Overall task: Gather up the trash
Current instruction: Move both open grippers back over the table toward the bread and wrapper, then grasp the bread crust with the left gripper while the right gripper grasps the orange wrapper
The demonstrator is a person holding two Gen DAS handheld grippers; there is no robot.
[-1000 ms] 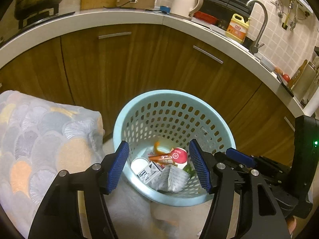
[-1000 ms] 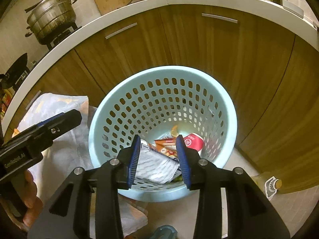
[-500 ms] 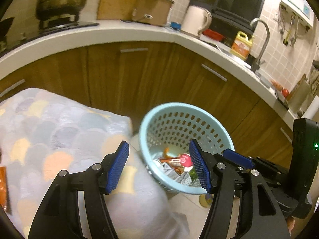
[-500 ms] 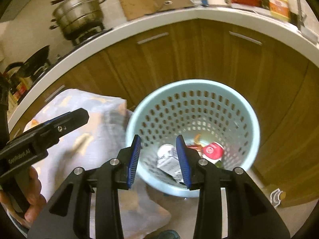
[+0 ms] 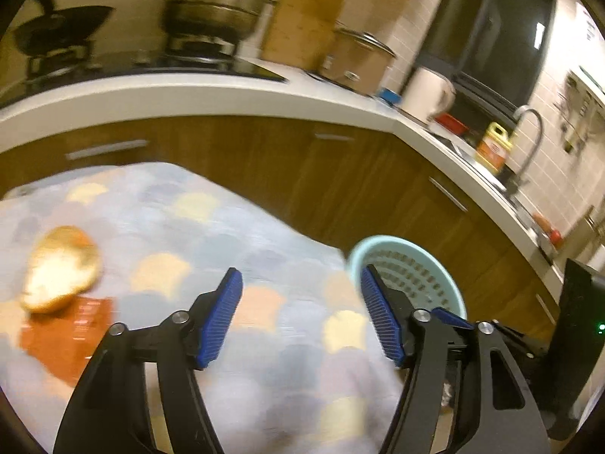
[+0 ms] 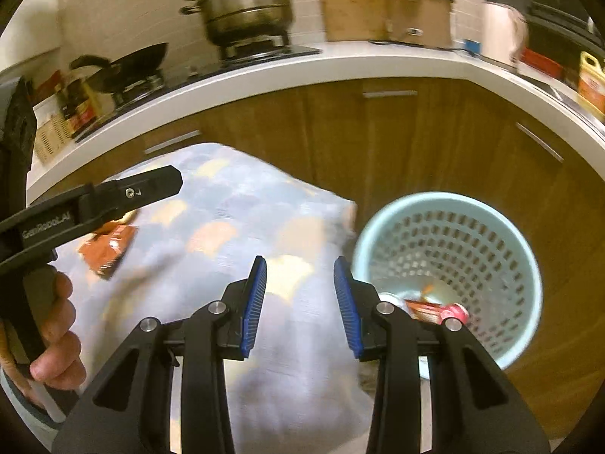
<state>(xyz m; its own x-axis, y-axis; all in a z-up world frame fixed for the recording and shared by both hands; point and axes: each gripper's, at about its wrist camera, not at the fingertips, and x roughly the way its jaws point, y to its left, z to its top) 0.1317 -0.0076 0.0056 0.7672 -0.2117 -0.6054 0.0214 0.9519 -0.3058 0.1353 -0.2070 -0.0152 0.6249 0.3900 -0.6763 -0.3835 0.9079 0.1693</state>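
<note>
An orange wrapper [image 5: 66, 335] lies flat on the scale-patterned cloth [image 5: 211, 234], with a round yellowish piece of trash [image 5: 60, 268] touching its top edge, both blurry. The light-blue basket [image 6: 446, 276] on the right holds red packets. The left gripper [image 5: 298, 317] has just been opening wider, nothing between its pads. The right gripper [image 6: 300, 302] is partly spread and empty too.

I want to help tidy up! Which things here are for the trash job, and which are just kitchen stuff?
Trash job: basket, orange wrapper, peel, trash in the basket.
Just there: steamer pot, pan, kettle, yellow bottle, tap.
</note>
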